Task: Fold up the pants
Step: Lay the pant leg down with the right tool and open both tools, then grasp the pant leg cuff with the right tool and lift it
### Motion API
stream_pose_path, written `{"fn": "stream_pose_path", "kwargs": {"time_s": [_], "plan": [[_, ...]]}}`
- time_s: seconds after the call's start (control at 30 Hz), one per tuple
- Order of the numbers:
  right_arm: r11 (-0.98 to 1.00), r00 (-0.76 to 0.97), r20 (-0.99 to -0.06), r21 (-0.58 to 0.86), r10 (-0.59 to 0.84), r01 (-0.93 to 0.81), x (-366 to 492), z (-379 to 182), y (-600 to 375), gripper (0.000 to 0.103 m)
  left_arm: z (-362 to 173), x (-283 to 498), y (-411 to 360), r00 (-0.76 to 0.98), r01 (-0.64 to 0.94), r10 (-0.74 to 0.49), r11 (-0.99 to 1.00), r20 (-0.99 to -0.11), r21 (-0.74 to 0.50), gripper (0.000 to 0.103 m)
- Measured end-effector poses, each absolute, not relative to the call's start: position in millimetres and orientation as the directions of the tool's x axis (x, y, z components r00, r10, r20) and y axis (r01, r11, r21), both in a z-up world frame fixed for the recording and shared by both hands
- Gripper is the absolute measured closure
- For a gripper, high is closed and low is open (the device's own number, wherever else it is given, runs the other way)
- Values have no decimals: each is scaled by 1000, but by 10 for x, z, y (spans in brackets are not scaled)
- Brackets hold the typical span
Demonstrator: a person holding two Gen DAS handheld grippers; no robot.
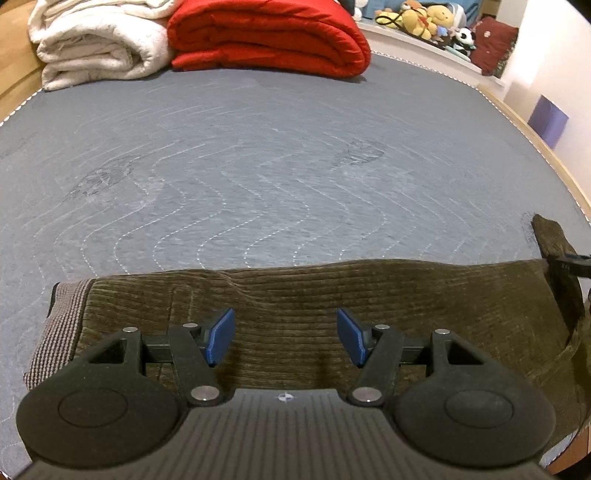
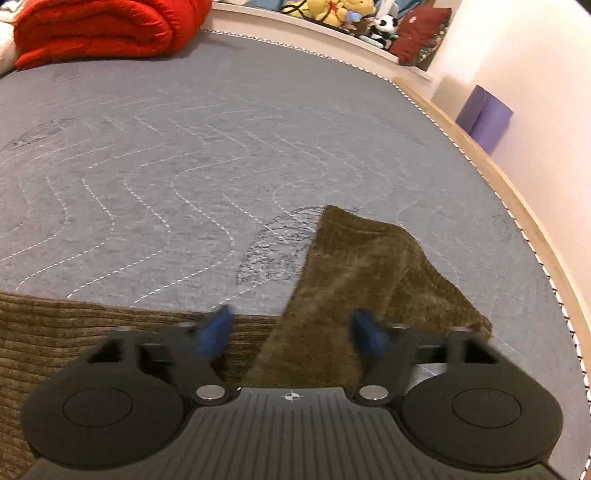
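Note:
Olive corduroy pants [image 1: 332,295] lie across the near edge of a grey quilted bed cover [image 1: 258,166]. Their striped waistband lining [image 1: 55,332] shows at the left end. My left gripper [image 1: 286,338] hovers just above the pants near the waistband, open, its blue pads [image 1: 221,336] wide apart with only flat cloth beneath. In the right wrist view, the pants' leg end [image 2: 362,266] rises in a loose flap. My right gripper [image 2: 291,332] is blurred and open around the flap's base. Its right pad [image 2: 367,334] is at the cloth and the left pad stands clear.
A folded red quilt [image 1: 269,37] and a white blanket [image 1: 96,44] sit at the far end of the bed. Plush toys [image 1: 424,18] line a shelf behind. The bed's wooden edge [image 2: 517,206] runs along the right, by a wall and a purple box [image 2: 484,118].

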State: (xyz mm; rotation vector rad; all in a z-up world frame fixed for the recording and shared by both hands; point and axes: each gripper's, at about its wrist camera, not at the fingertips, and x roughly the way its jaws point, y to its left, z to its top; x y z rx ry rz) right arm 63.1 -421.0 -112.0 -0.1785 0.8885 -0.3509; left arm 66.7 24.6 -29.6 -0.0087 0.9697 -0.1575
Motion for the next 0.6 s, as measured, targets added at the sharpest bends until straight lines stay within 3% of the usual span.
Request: {"fn": "stream_pose_path", "kwargs": {"time_s": [0.1, 0.13, 0.37, 0.6], "plan": [[925, 579, -721, -280, -380, 258, 596, -1070, -4315, 87, -306, 650, 206, 550, 138, -147, 987, -822, -84, 36], [926, 583, -721, -261, -375, 273, 571, -1036, -4361, 89, -301, 649, 201, 548, 138, -152, 986, -822, -90, 36], [919, 630, -712, -55, -310, 389, 118, -591, -4641, 92, -221, 654, 98, 548, 146, -190, 981, -815, -130, 36], [924, 692, -694, 102, -199, 368, -819, -296, -4945, 93, -181, 605, -63, 542, 194, -231, 970, -808, -147, 36]]}}
